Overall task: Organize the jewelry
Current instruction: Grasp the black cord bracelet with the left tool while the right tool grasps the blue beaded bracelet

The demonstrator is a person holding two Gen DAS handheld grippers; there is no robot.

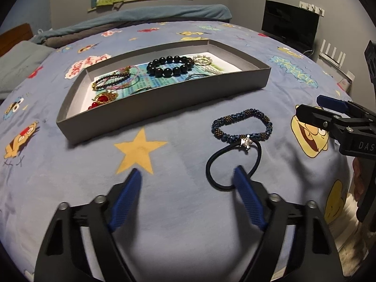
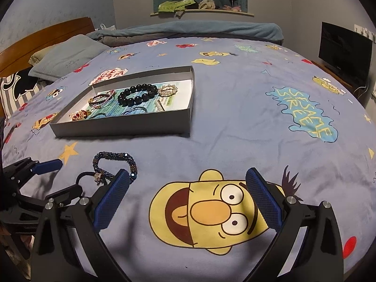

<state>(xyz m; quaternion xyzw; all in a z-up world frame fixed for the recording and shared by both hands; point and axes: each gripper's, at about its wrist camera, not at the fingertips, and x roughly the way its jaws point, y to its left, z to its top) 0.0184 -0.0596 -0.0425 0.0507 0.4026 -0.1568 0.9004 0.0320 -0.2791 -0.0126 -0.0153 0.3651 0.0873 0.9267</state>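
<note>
Done: box (image 1: 164, 108) on the bed (image 1: 178, 211) already holds several bracelets and brooches.
Left: blue bracelet (image 1: 242, 127) and black tie (image 1: 232, 162), touching, lie on the cover near the box.
Left gripper (image 1: 188, 176): jaws spread, empty, one finger over the tie.
Right gripper (image 2: 188, 176): jaws spread, empty, beside the bracelet.

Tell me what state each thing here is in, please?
Left gripper: open, empty.
Right gripper: open, empty.
Grey box: lidless, holding jewelry.
Black bead bracelet: in the box.
Blue beaded bracelet: out on the bedspread.
Black hair tie: on the bedspread, touching that bracelet.
</note>
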